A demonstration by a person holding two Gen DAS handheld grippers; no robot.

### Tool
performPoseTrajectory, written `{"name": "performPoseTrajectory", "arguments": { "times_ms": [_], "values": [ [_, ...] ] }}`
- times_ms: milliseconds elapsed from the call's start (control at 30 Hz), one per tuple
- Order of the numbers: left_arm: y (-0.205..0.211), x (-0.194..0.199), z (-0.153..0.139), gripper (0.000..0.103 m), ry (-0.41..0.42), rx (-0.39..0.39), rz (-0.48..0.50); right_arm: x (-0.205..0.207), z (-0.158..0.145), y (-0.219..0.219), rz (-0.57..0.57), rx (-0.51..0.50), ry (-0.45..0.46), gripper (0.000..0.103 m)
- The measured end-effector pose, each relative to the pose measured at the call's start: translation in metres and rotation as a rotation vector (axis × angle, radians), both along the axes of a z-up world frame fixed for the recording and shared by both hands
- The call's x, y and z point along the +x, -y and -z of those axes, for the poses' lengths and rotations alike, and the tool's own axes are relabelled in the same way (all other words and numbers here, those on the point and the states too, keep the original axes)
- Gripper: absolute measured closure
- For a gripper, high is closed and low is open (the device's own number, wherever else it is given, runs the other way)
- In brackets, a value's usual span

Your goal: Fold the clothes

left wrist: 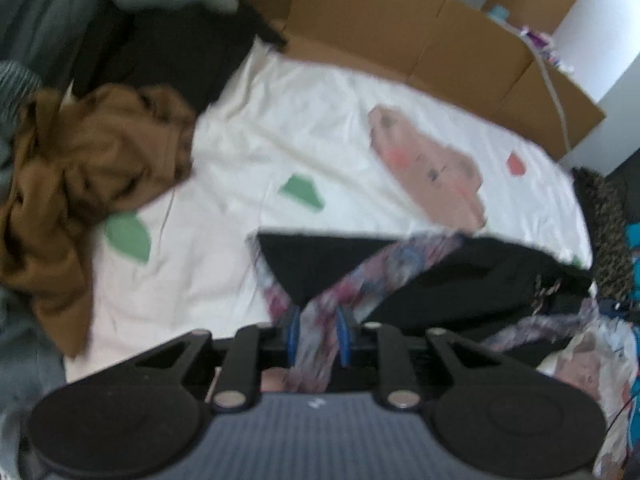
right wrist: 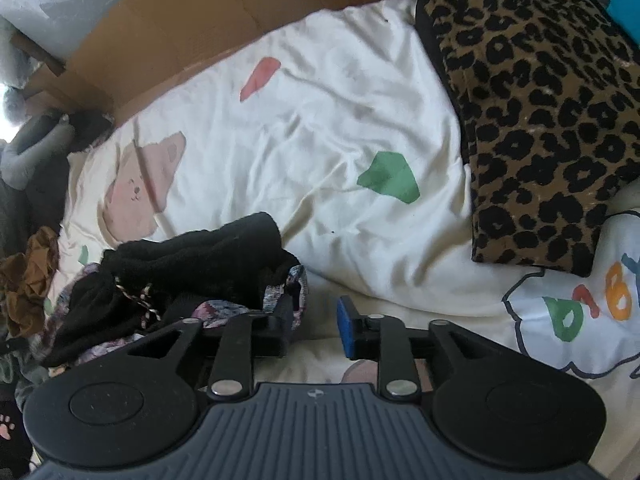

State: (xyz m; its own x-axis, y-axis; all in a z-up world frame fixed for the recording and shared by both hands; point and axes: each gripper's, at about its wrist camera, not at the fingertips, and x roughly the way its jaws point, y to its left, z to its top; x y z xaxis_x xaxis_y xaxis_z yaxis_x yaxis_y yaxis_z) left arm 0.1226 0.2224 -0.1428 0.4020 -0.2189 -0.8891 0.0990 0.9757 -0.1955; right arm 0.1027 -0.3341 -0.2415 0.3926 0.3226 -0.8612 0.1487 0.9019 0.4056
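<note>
A white bedsheet [right wrist: 320,128] printed with a pink bear, green patches and a red patch is spread over the bed, and everything else is placed against it. Along the sheet's far edge a brown cardboard panel [left wrist: 400,28] is stood up. On the sheet's right side a leopard-print cushion [right wrist: 540,120] is laid. At the sheet's left side a crumpled brown garment [left wrist: 80,168] is heaped.

On the near part of the sheet the black garment with floral patterned trim [left wrist: 420,268] is bunched, and a strip of that trim is seen raised off the sheet.

The left tongs [left wrist: 318,332] are seen only narrowly parted, with the floral strip running between the blue pads [left wrist: 295,334]; whether it is actually pinched cannot be told through the blur.

The right tongs [right wrist: 316,320] are parted, with nothing between them, just beside the garment's patterned edge, above the sheet.
</note>
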Motion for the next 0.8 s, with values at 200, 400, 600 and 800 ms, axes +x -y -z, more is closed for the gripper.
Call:
{"name": "performPoseTrajectory", "arguments": {
  "times_ms": [200, 400, 600, 800],
  "values": [
    [0.033, 0.036, 0.006, 0.083, 0.027, -0.017, 0.099, 0.005, -0.002, -0.002, 0.012, 0.035, 0.028, 0.059],
    [0.074, 0.064, 0.024, 0.083, 0.046, -0.002, 0.241, 0.018, 0.007, -0.011, -0.01, 0.029, 0.025, 0.058],
    [0.111, 0.09, 0.054, 0.083, 0.048, 0.01, 0.314, 0.023, 0.018, -0.02, -0.038, 0.019, 0.011, 0.058],
    [0.141, 0.095, 0.083, 0.083, 0.014, 0.056, 0.436, 0.025, 0.024, -0.029, -0.068, 0.006, 0.006, 0.058]
  ]
}}
